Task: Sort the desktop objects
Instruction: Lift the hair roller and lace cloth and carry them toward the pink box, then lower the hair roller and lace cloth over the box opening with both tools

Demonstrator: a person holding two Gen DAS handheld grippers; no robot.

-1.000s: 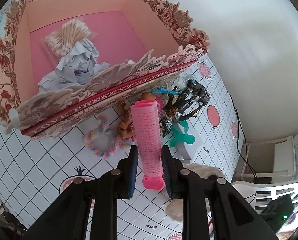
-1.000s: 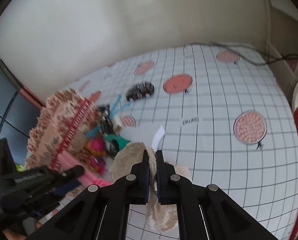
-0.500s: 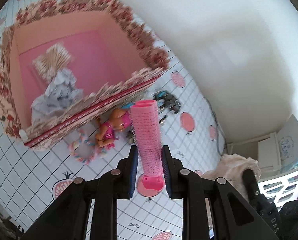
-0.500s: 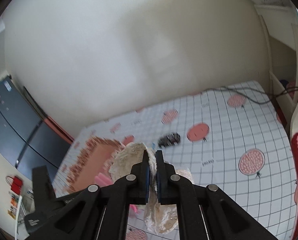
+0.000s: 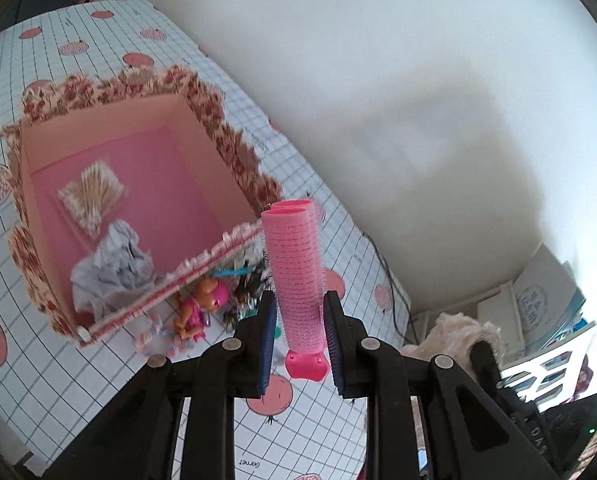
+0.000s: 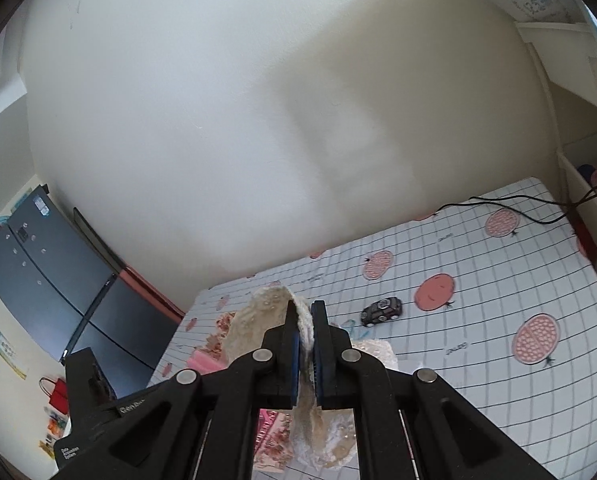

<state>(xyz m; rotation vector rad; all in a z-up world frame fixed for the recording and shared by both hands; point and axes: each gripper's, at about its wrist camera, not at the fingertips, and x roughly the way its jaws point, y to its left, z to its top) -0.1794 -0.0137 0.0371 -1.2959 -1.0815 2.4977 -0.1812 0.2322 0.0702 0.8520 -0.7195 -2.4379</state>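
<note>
Two raised claws: left claw [image 5: 300, 322] clenched around pink hair roller [image 5: 296, 276], right claw [image 6: 305, 330] pinching cream fleecy cloth [image 6: 260, 314].

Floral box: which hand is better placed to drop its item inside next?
Probably the left. The left gripper holds the pink hair roller just beside the floral box, its opening in view. The right gripper, holding the fluffy cream cloth, faces the wall.

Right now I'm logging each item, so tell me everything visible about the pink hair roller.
The pink hair roller is a bristly, fuzzy-surfaced cylinder with a hollow open top and a smooth, brighter pink plastic clip end at the bottom. It stands upright, clamped between the left tongs' blue pads, held in the air above the table, beside the floral box.
</note>
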